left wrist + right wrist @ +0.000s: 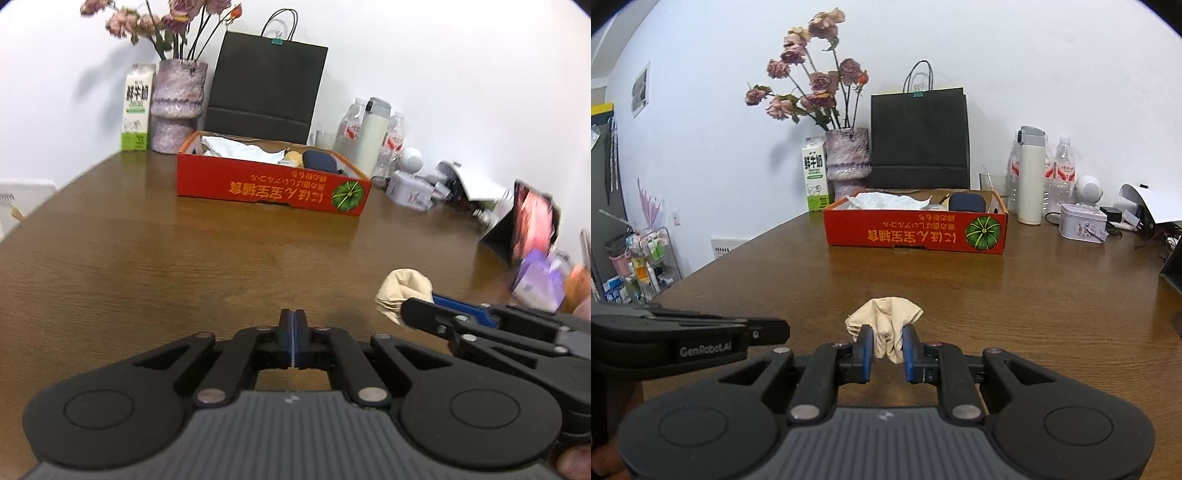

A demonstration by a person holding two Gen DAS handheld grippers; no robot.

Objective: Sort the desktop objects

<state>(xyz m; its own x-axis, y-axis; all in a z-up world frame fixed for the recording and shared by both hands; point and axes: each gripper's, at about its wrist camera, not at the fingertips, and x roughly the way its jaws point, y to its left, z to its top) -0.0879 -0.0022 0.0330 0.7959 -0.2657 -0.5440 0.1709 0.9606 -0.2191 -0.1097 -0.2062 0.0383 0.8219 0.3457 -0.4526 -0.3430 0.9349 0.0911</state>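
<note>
A crumpled beige cloth (886, 325) lies on the brown wooden table (1034, 314); it also shows in the left wrist view (402, 291). My right gripper (888, 349) has its blue-padded jaws on either side of the cloth's near end, pressing on it. My left gripper (293, 332) is shut and empty, low over the table to the left of the cloth. A red cardboard box (916, 230) holding white paper and a dark case stands further back; it also shows in the left wrist view (273, 184).
Behind the box stand a black paper bag (919, 136), a vase of dried roses (847, 162) and a milk carton (814, 173). Bottles (1030, 177), a tin (1082, 223) and cables crowd the right back. A tablet (532, 221) leans at right.
</note>
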